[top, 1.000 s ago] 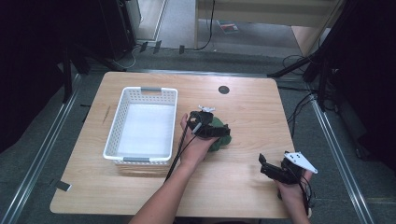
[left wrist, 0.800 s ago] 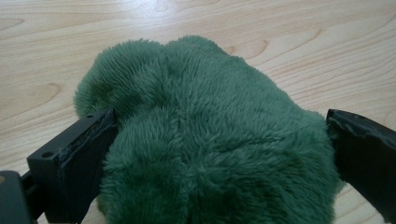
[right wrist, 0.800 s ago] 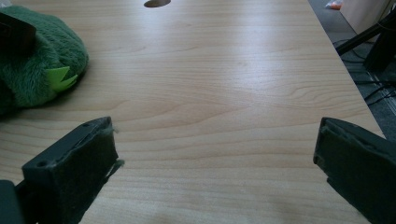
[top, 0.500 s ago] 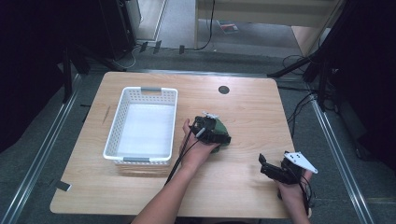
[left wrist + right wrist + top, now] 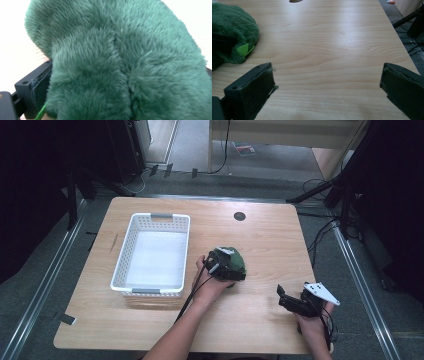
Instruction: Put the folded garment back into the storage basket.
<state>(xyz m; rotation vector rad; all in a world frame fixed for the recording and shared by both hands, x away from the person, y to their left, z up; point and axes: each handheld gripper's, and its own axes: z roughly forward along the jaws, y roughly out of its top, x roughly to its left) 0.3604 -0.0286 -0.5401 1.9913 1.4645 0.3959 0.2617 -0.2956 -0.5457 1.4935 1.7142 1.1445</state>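
My left gripper (image 5: 231, 268) clamps the green plush (image 5: 235, 260); next, lift toward the basket (image 5: 131, 250) at nine o'clock, right gripper (image 5: 289, 299) idle, jaws apart.

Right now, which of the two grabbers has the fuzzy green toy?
The left gripper: its jaws squeeze the green plush toy beside the white basket. The right gripper is open, empty.

Bare wood is lying open across the far and right parts of the light wooden table (image 5: 270, 235); the white perforated plastic basket (image 5: 152, 255) is walling off the left side; the fuzzy green plush toy (image 5: 231, 261) is blocking the middle, just beside the basket; the right claw (image 5: 286, 299) is facing clear boards ahead.
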